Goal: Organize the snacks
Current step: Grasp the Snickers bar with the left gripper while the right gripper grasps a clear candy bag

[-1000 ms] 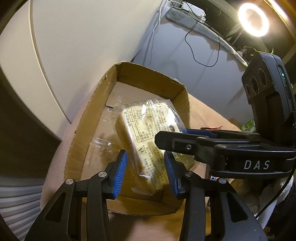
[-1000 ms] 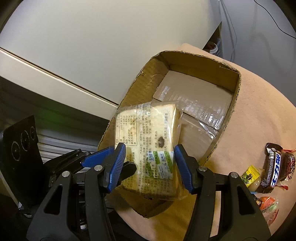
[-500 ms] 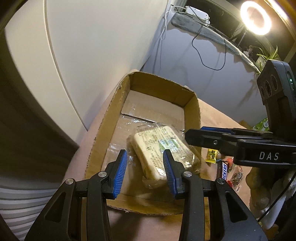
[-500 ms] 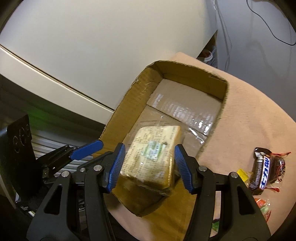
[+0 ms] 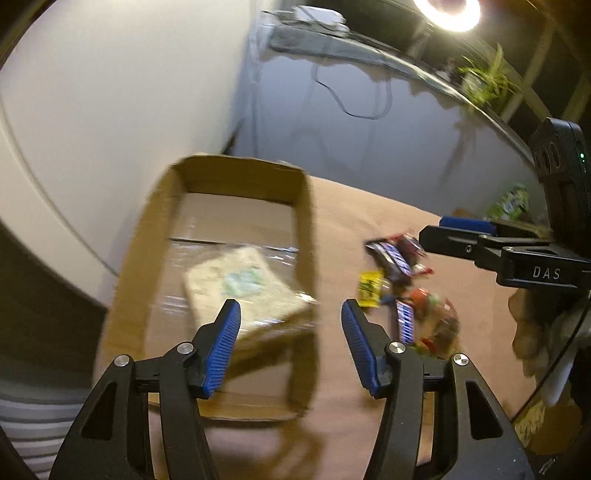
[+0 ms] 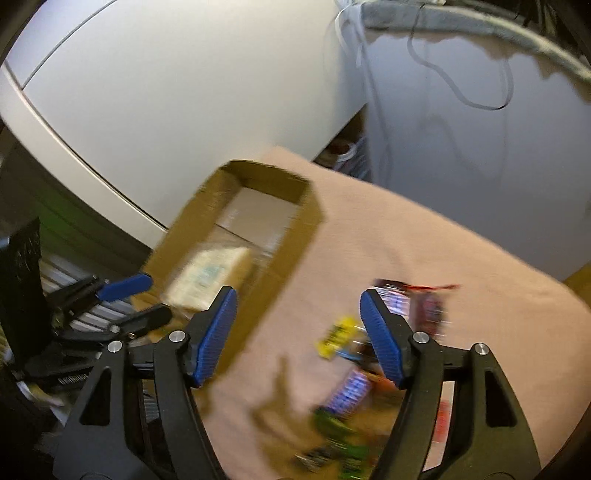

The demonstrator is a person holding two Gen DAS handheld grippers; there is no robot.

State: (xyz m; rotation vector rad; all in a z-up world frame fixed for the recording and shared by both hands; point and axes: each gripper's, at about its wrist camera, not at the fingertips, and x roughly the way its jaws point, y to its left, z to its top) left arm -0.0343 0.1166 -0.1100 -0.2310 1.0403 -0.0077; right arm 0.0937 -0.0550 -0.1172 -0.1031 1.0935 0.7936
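An open cardboard box stands on the tan tabletop. A clear-wrapped bread pack lies loose inside it. My left gripper is open and empty, above the box's near right corner. My right gripper is open and empty, to the right of the box above the table. Loose snacks lie to the right: a dark chocolate bar, a yellow packet, a blue bar and a red-and-green bag. Both views are blurred.
A white cabinet stands behind the box. A grey wall with hanging cables runs behind the table. A ring light shines at the top right. The right gripper's body shows at the right of the left wrist view.
The bread pack was let go and now lies in the box. Both grippers opened wider, pulled back and swung right toward the loose snacks.
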